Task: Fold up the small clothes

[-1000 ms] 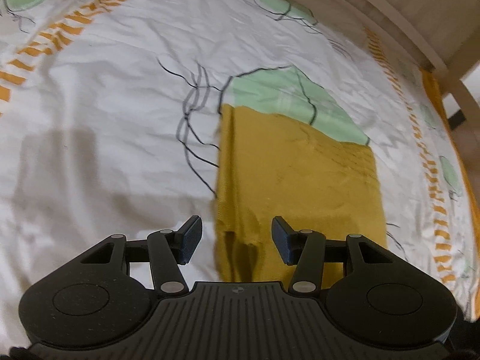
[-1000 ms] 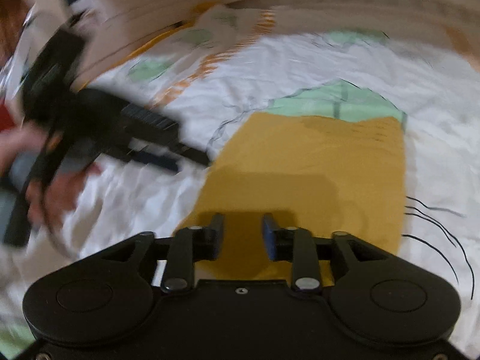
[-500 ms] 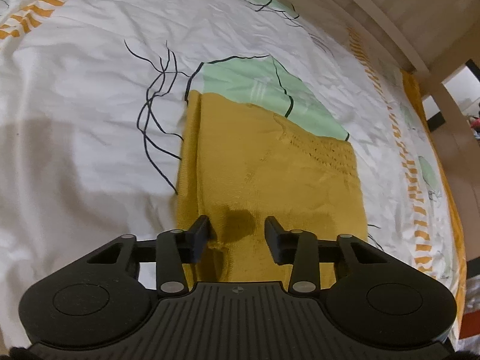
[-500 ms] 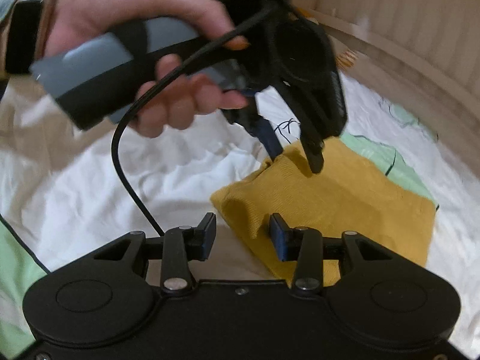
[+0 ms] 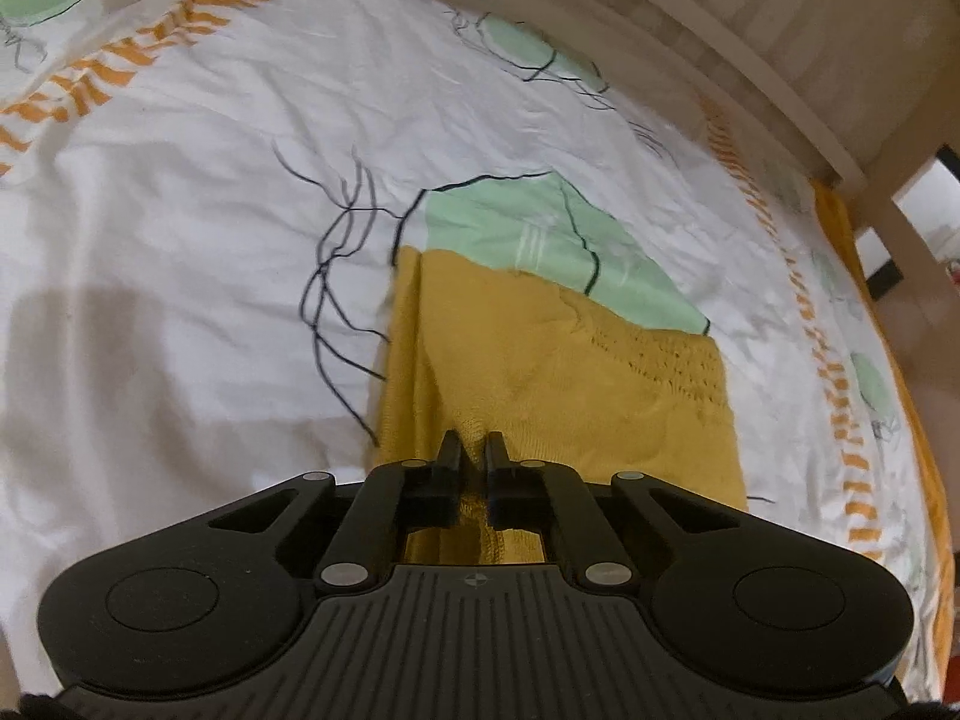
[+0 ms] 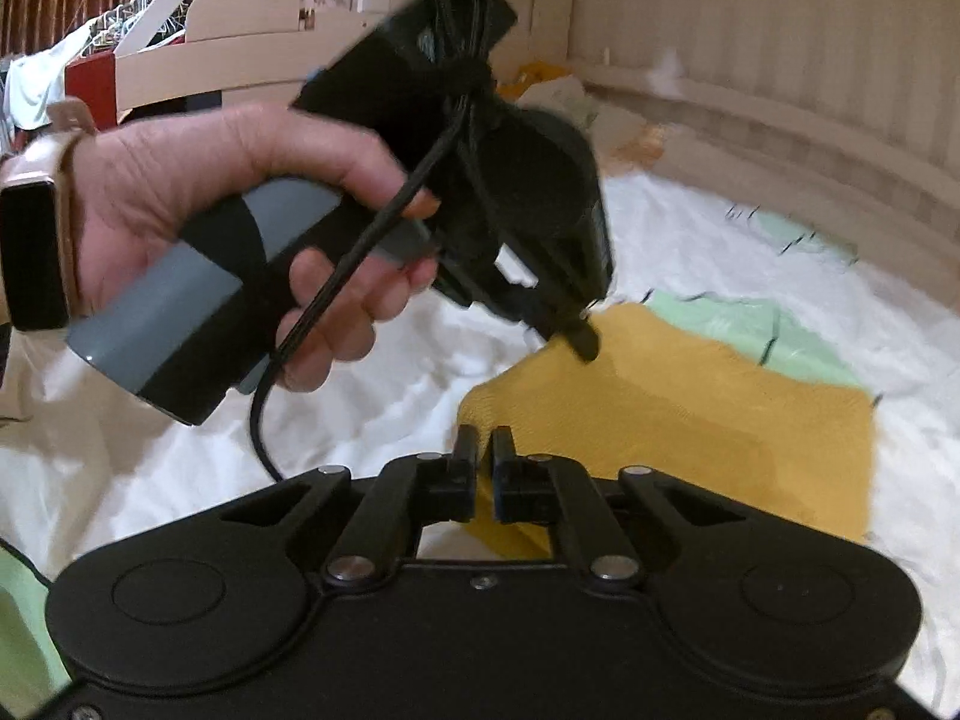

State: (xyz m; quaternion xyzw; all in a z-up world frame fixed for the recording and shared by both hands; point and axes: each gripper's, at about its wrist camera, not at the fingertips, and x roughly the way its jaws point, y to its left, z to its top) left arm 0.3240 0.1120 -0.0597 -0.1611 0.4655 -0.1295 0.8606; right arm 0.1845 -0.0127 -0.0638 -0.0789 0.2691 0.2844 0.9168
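One yellow garment [image 5: 558, 372] lay on the bed [image 5: 180, 210]; left tongs [image 5: 472, 450] and right tongs [image 6: 485, 450] had just closed, each pinching its near edge. No legible writing.

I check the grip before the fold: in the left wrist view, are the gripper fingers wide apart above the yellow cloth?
No, the left gripper has its fingers nearly together, pinching a raised ridge of the yellow cloth between them.

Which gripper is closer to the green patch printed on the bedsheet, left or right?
Left, though only slightly. The left gripper pinches the mustard-yellow knitted garment partway up its side edge, while the right gripper pinches the corner farthest from the green patch.
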